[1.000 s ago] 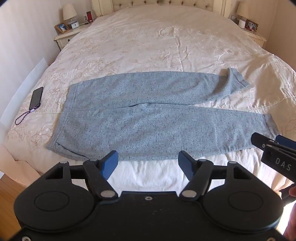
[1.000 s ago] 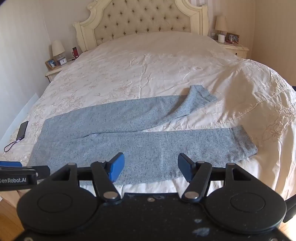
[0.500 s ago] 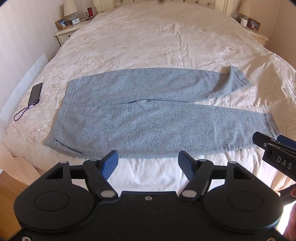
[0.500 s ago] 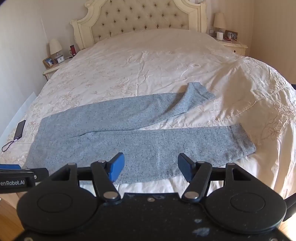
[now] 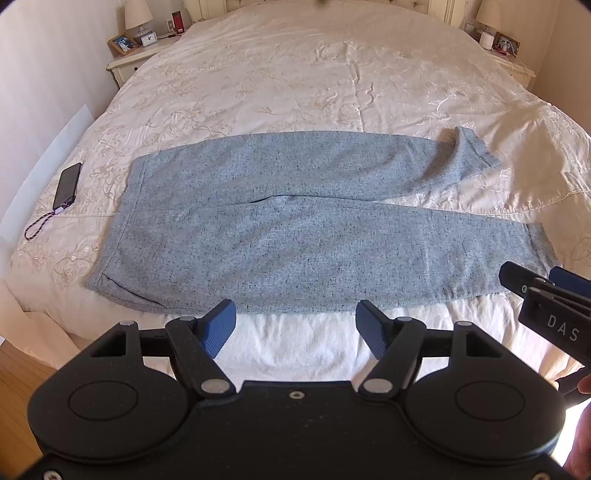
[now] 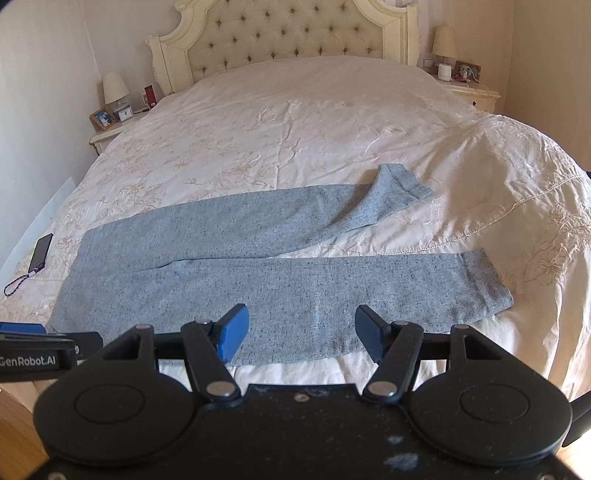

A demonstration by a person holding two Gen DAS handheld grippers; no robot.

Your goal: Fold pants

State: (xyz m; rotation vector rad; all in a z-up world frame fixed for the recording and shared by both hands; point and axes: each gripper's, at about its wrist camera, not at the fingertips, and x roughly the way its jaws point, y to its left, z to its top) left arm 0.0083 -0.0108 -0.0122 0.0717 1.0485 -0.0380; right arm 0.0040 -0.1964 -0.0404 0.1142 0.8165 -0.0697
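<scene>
Grey-blue pants [image 5: 295,229] lie flat across the cream bed, waistband to the left, legs to the right; they also show in the right wrist view [image 6: 266,269]. The far leg's cuff [image 6: 399,188] bends up and away. My left gripper [image 5: 295,325] is open and empty, hovering at the near hem of the pants. My right gripper [image 6: 301,334] is open and empty, just over the near edge of the near leg. The right gripper also shows at the right edge of the left wrist view [image 5: 550,295].
A phone with a cord [image 5: 66,184] lies on the bed left of the waistband. The bed [image 6: 314,122] has a tufted headboard [image 6: 288,33]. Nightstands with lamps stand on both sides [image 6: 110,122] [image 6: 469,88]. Wooden floor shows at lower left [image 5: 22,373].
Both grippers have moved a little forward toward the pants, which look larger and nearer now. The pants have not moved. Both grippers stay open.
</scene>
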